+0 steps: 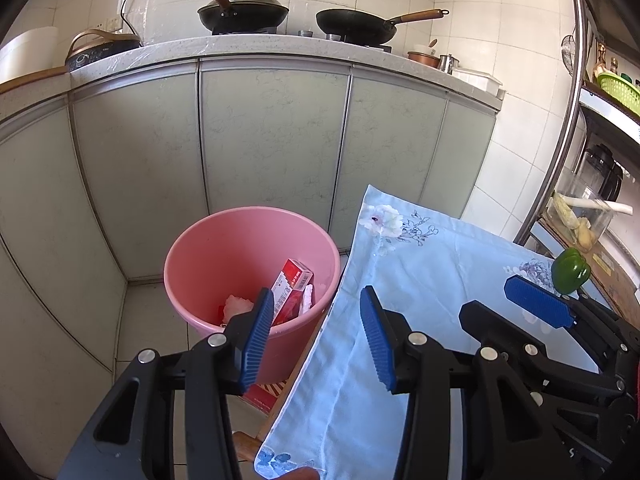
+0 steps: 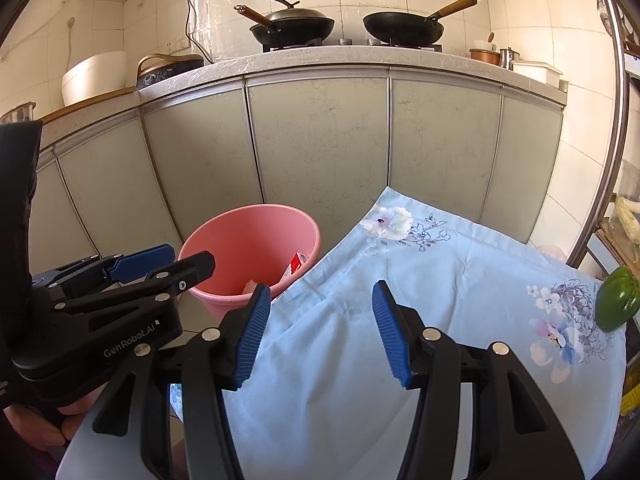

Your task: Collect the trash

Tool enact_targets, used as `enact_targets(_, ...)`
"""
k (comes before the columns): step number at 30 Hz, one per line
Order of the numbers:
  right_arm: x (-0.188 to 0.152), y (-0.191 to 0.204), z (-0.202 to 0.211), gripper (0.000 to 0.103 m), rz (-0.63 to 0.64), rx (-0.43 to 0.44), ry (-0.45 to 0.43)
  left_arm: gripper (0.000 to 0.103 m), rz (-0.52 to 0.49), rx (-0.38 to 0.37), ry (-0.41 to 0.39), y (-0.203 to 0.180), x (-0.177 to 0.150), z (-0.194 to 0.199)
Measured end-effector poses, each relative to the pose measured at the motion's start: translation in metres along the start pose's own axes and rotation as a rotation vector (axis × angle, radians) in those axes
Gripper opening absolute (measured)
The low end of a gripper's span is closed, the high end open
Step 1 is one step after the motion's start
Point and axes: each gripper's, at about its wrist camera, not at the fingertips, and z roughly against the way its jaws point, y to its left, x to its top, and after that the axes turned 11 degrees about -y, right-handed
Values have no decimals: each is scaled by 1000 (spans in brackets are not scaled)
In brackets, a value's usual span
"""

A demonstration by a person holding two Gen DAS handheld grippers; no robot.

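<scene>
From the left wrist, the left gripper (image 1: pixel 318 336) points down and forward with its blue-padded jaws spread and nothing between them; one pad sits in front of the pink bucket (image 1: pixel 200 256), the other over the light blue floral cloth (image 1: pixel 432 276). The bucket stands on the tiled floor just beside the cloth's edge, in front of the grey cabinet doors (image 1: pixel 272 140); inside it lie a red and white carton (image 1: pixel 290 292), tilted against the wall, and some crumpled white trash (image 1: pixel 238 306) (what exactly it is I cannot tell). The right gripper (image 1: pixel 536 304) shows at the right, over the cloth, near a green bell pepper (image 1: pixel 570 270); two black woks (image 1: pixel 356 26) sit on the stove above.

From the right wrist, the right gripper (image 2: pixel 320 330) hangs over the cloth (image 2: pixel 460 280), jaws spread wide and empty; the cloth under them is bare. The left gripper (image 2: pixel 160 266) reaches in from the left beside the bucket (image 2: pixel 248 236), a hand (image 2: pixel 60 420) gripping its handle; only a corner of the carton (image 2: pixel 298 264) peeks over the rim. The pepper (image 2: pixel 616 304) rests at the cloth's right edge.
</scene>
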Motion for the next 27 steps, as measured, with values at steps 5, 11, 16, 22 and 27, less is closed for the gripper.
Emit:
enact_targets(5,0,0,1,54,0,-3,-4,45,2,2,-2,1,0,1)
enact_targets(11,1,0,1,54,2,-1,-6,45,-2,2,-5,1,1,2)
enact_targets(16,2,2,2,54,5,-1,-5,45,-3,1,-1,0,1,3)
enact_targets(22,2,3,2,54,5,-2,-4,45,-8,-2,0,0,1,2)
enact_targets(27,2,2,2,54,2,-3,-7,45,-7,0,0,-1,1,3)
